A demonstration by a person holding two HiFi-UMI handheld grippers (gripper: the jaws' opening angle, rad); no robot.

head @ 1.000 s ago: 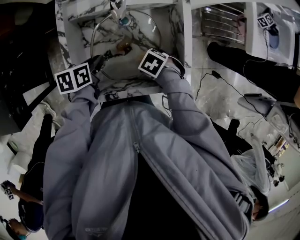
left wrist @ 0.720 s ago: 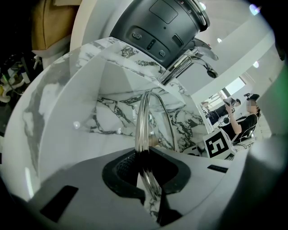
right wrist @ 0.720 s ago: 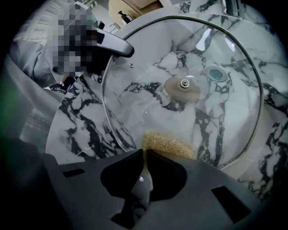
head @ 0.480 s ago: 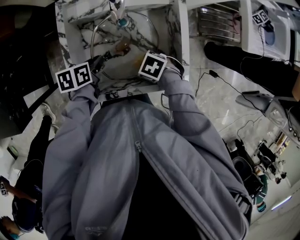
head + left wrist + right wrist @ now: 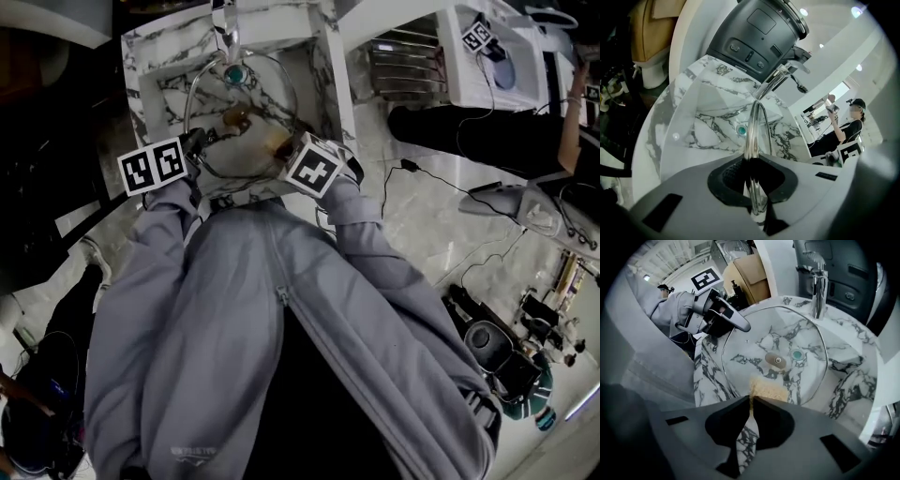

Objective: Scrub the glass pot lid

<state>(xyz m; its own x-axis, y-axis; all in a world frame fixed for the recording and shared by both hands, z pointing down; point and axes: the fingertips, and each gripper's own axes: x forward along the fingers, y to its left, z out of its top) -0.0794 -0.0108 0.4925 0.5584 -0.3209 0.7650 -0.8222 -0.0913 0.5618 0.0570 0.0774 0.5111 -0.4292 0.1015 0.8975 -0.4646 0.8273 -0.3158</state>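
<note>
The round glass pot lid [image 5: 246, 112] with a metal rim and a brown knob [image 5: 777, 360] hangs tilted over the marble basin [image 5: 178, 80]. My left gripper [image 5: 197, 142] is shut on the lid's left rim [image 5: 753, 136], which runs edge-on between its jaws; they have just been closing a little tighter on it. My right gripper [image 5: 281, 147] is shut on a yellow sponge [image 5: 767, 388] that lies against the lid's near edge. The right gripper view shows the left gripper [image 5: 740, 326] on the rim, and the lid's glass [image 5: 754, 345] over the basin.
A chrome tap [image 5: 818, 284] stands at the basin's back, above a teal drain plug [image 5: 797, 354]. A dark machine [image 5: 761, 33] sits behind the tap. A metal rack [image 5: 403, 66] is to the right, cables [image 5: 441, 173] lie on the floor, and a person [image 5: 846, 129] stands beyond.
Both grippers and the lid have risen out of the basin. The right gripper has tipped steeper, and its sponge now shows at the lid's near edge.
</note>
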